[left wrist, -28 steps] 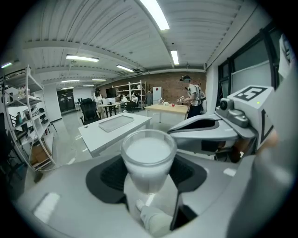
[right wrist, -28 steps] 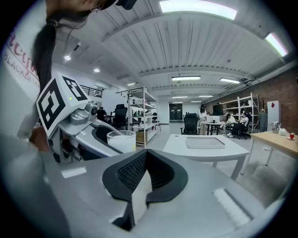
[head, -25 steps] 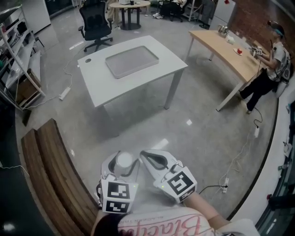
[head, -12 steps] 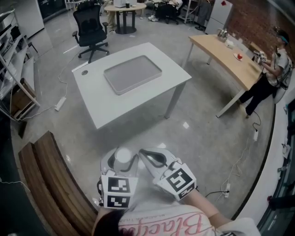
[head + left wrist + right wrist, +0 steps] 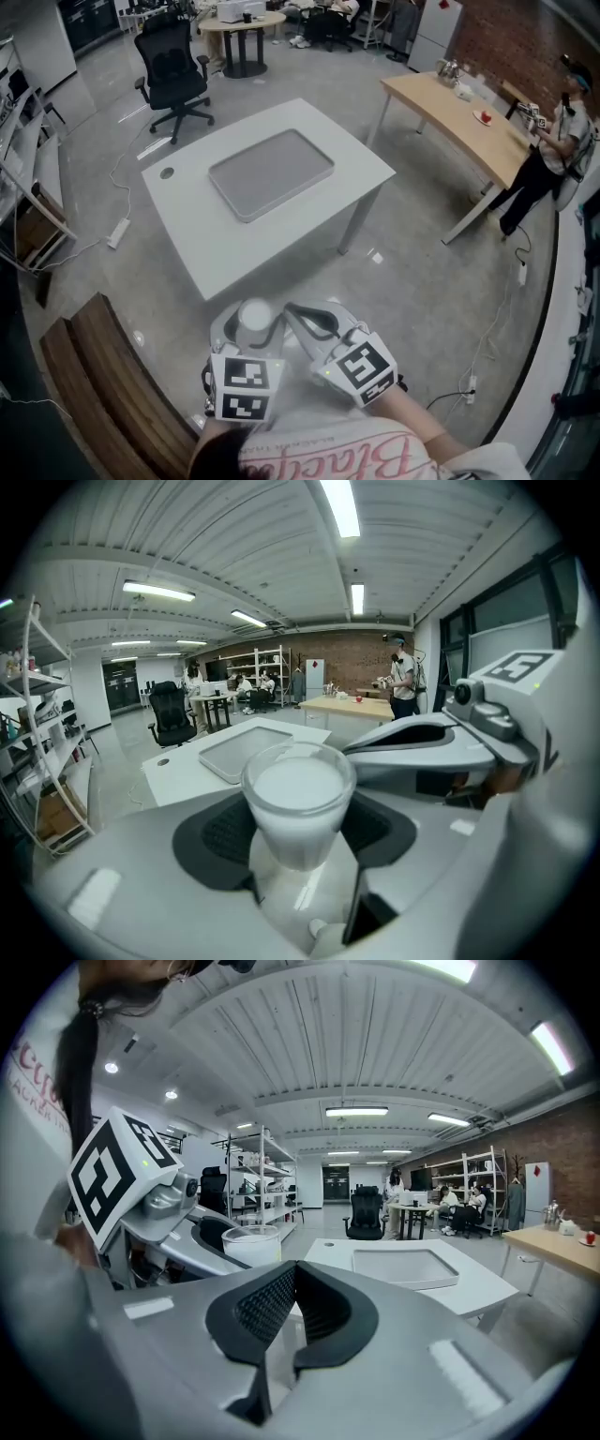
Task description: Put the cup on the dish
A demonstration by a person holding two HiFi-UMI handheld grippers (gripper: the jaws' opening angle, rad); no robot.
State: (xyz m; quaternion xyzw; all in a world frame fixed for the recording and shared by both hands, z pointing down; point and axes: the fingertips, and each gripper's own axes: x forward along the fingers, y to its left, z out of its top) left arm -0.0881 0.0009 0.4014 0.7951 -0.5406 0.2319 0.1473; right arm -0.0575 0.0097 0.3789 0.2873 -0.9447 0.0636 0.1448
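step: I carry the cup [image 5: 298, 794] toward the white counter [image 5: 202, 234]; the placing is not yet begun.
left tool [image 5: 251, 328]: clamped on the cup, a pad on each side of its wall; the cup is upright, in the air above the floor.
right tool [image 5: 291, 1309]: jaws together, nothing between them (it rides just beside the left one).
dish [image 5: 271, 173]: a grey tray, bare, mid-counter, well apart from the cup.
next: I judge I must reach the counter, bring the cup over the dish, lower it upright, then let go.
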